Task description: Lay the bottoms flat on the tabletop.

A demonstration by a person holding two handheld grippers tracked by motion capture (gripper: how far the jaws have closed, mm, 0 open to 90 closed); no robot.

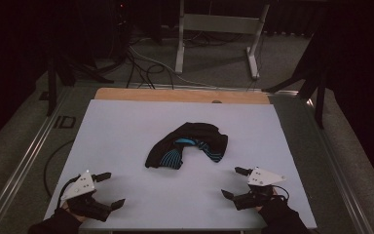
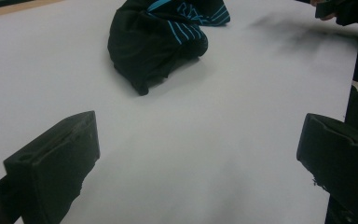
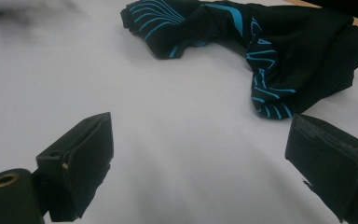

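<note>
Black cloth [image 1: 190,145] with bright blue stripes lies crumpled in a curved heap near the middle of the desk [image 1: 126,126], nothing touching it. Its folds bunch thickest at the two ends, where the blue lines fan out; blue lettering shows on one fold in both gripper views, but it is too creased to read. The desk top is a plain white sheet, with a strip of bare wood along its far edge. Beyond it the room is dim: grey floor, a tangle of cables [image 1: 143,66], the pale legs of a metal frame [image 1: 219,29] and dark curtains behind.

At the near edge, the left tongs [image 1: 111,189] rest low over the white surface with jaws wide apart and nothing between them. The right tongs [image 1: 233,183] sit at the opposite near corner, likewise spread and holding nothing. Both point toward the cloth, well apart from it, each gripped by a hand in a dark sleeve.
</note>
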